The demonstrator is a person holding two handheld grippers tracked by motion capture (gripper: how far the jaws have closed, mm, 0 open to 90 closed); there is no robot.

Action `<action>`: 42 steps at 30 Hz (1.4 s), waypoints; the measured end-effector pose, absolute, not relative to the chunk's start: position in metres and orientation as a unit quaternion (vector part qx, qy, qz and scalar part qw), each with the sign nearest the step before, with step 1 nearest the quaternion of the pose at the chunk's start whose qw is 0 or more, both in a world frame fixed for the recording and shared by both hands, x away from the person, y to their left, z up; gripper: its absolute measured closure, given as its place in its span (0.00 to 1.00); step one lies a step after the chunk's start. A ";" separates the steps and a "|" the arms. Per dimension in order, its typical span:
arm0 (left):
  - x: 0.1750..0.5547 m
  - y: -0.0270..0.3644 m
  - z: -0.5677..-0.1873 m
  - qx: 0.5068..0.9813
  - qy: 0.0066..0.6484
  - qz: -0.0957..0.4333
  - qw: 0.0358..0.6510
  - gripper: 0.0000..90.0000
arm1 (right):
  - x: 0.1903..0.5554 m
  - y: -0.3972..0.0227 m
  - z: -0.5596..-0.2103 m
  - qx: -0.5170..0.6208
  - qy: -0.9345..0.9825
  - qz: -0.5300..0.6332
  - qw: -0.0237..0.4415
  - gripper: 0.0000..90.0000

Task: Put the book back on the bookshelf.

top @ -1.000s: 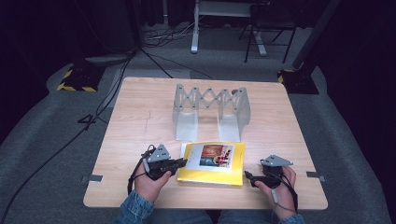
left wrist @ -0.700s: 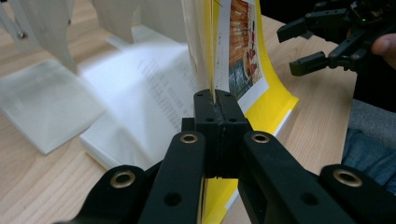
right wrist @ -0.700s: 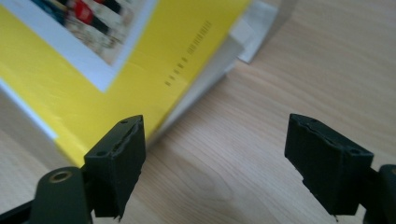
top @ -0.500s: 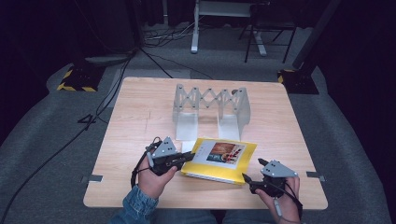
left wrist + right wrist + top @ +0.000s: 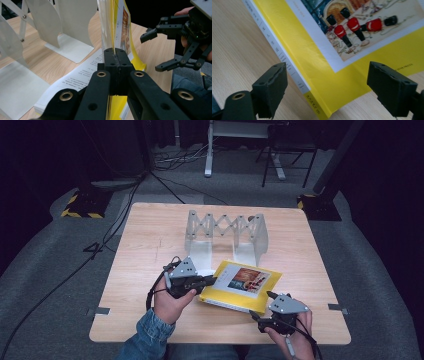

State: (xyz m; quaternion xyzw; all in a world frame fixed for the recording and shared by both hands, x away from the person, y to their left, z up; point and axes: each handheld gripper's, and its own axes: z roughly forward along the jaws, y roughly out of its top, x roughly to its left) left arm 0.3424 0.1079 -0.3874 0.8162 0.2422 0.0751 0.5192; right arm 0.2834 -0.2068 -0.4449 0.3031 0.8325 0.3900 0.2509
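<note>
While the left gripper [image 5: 209, 281] pinches the yellow book's [image 5: 243, 286] cover edge, lifting it off the worktop [image 5: 145, 245], the right gripper [image 5: 264, 309] hovers spread beside its spine.

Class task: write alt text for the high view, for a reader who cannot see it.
A left hand-held gripper clamps a yellow book's edge on a wooden table. An open right hand-held gripper waits nearby, before a white book rack.

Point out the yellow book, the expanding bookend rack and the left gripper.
yellow book [image 5: 245, 282]: high view, on its front cover.
expanding bookend rack [image 5: 257, 235]: high view, on its right end plate.
left gripper [image 5: 117, 58]: left gripper view, between its shut fingertips.
</note>
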 end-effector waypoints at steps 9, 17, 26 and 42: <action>0.354 0.104 -0.380 0.818 0.239 0.054 0.520 0.99 | 0.284 -0.191 -0.452 0.292 0.843 0.376 0.252 0.19; 0.357 0.102 -0.378 0.816 0.237 0.048 0.525 0.99 | 0.289 -0.179 -0.457 0.280 0.840 0.378 0.270 0.20; 0.355 0.098 -0.381 0.821 0.237 0.050 0.518 0.99 | 0.297 -0.168 -0.470 0.275 0.840 0.365 0.292 0.17; 0.355 0.097 -0.389 0.818 0.245 0.037 0.519 0.99 | 0.314 -0.147 -0.487 0.257 0.834 0.346 0.345 0.02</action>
